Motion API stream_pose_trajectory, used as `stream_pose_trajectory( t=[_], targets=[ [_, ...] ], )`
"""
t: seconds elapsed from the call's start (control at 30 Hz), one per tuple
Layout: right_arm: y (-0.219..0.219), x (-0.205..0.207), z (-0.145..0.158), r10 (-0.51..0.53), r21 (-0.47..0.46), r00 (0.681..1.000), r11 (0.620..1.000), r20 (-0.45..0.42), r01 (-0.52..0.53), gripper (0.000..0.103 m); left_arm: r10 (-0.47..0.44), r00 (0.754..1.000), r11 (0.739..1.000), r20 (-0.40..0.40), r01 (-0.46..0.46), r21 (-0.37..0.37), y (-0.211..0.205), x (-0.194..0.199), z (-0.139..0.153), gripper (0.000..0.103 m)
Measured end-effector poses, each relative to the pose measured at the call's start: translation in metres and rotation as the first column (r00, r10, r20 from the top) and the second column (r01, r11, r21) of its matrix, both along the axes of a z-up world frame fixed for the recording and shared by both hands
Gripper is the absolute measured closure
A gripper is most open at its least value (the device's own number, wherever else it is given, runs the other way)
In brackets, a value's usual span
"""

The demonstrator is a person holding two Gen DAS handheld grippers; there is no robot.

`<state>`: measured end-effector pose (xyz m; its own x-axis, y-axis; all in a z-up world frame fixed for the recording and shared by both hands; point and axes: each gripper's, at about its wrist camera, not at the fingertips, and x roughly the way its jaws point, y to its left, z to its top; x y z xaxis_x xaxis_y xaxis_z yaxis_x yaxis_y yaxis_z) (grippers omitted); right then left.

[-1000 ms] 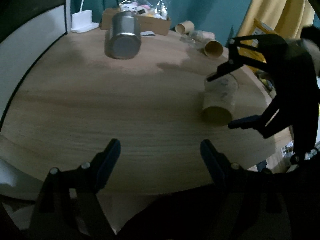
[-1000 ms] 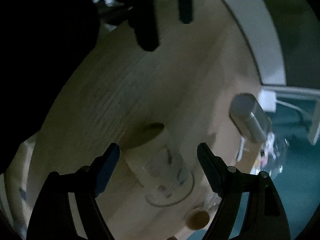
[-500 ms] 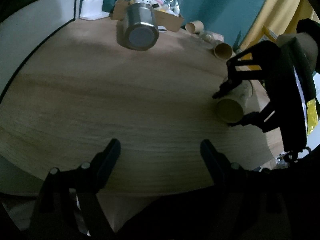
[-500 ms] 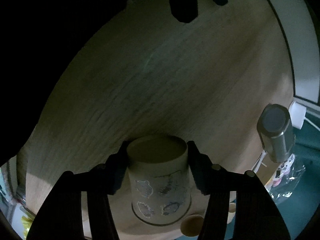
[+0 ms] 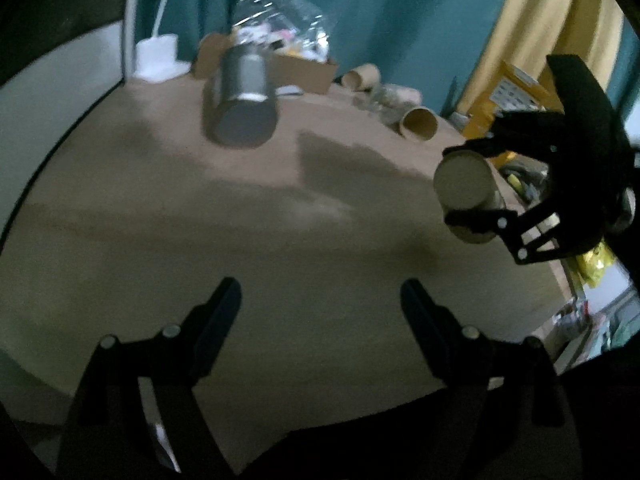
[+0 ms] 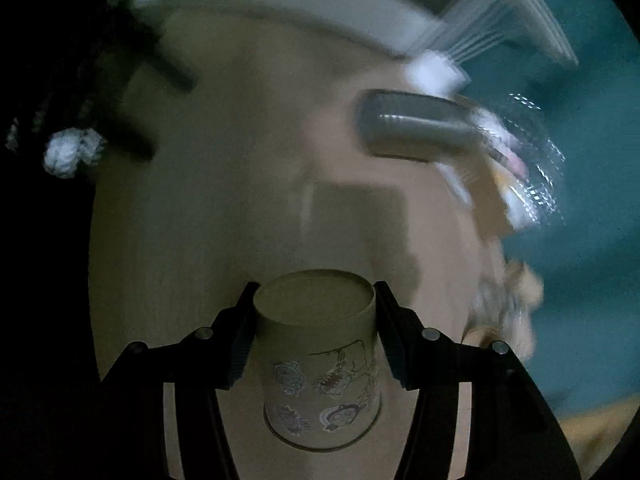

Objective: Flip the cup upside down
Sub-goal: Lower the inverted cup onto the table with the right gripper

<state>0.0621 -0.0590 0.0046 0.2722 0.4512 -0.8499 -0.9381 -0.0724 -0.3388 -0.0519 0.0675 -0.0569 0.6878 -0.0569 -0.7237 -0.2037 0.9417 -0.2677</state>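
Note:
A beige paper cup (image 6: 320,356) with cartoon stickers is held in my right gripper (image 6: 316,312), whose fingers are shut on its sides near the base end. In the left wrist view the cup (image 5: 466,196) hangs above the right side of the round wooden table (image 5: 240,240), flat base turned toward that camera, with the right gripper (image 5: 480,184) around it. My left gripper (image 5: 320,312) is open and empty, low over the table's near edge. The right wrist view is motion-blurred.
A grey metal tumbler (image 5: 244,108) stands at the back of the table. Behind it are a cardboard box with a plastic bag (image 5: 280,48), a white charger (image 5: 158,56) and several cardboard tubes (image 5: 420,124). A yellow curtain (image 5: 540,40) hangs at the right.
My right gripper closed on the cup as it lay on its side, lifted it off the table and turned it. The left gripper stayed open and shifted only slightly.

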Motion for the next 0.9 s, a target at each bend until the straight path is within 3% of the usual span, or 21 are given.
stream_pose_trajectory(
  t=[0.03, 0.1, 0.2, 0.27, 0.4, 0.47, 0.67, 0.9],
  targets=[
    [-0.003, 0.004, 0.004, -0.061, 0.066, 0.998, 0.996, -0.029, 0.063, 0.044, -0.018, 1.0, 1.0, 0.013, 0.017, 0.014, -0.005, 0.004, 0.004, 0.02],
    [-0.019, 0.013, 0.009, -0.21, 0.22, 0.974, 0.949, -0.086, 0.225, 0.044, -0.045, 0.999, 0.998, 0.026, 0.044, 0.041, -0.013, 0.012, 0.009, 0.02],
    [-0.039, 0.013, 0.008, -0.356, 0.378, 0.919, 0.838, -0.17, 0.394, 0.044, -0.086, 0.995, 0.995, 0.054, 0.082, 0.063, -0.024, 0.02, 0.014, 0.02],
    [-0.057, 0.01, 0.006, -0.419, 0.468, 0.869, 0.732, -0.262, 0.494, 0.044, -0.115, 0.991, 0.991, 0.07, 0.109, 0.073, -0.031, 0.026, 0.017, 0.02],
    [-0.077, 0.01, -0.002, -0.5, 0.548, 0.782, 0.561, -0.373, 0.62, 0.044, -0.151, 0.984, 0.986, 0.095, 0.144, 0.079, -0.045, 0.037, 0.018, 0.02],
    [-0.09, -0.002, -0.002, -0.526, 0.563, 0.754, 0.512, -0.392, 0.649, 0.044, -0.16, 0.982, 0.985, 0.105, 0.151, 0.083, -0.051, 0.04, 0.017, 0.02],
    [-0.116, -0.02, -0.008, -0.578, 0.578, 0.701, 0.426, -0.418, 0.696, 0.044, -0.186, 0.975, 0.979, 0.125, 0.172, 0.113, -0.071, 0.042, 0.014, 0.02],
    [-0.136, -0.028, -0.023, -0.624, 0.572, 0.661, 0.386, -0.416, 0.724, 0.044, -0.177, 0.976, 0.981, 0.13, 0.164, 0.104, -0.075, 0.041, 0.012, 0.02]
  ],
)
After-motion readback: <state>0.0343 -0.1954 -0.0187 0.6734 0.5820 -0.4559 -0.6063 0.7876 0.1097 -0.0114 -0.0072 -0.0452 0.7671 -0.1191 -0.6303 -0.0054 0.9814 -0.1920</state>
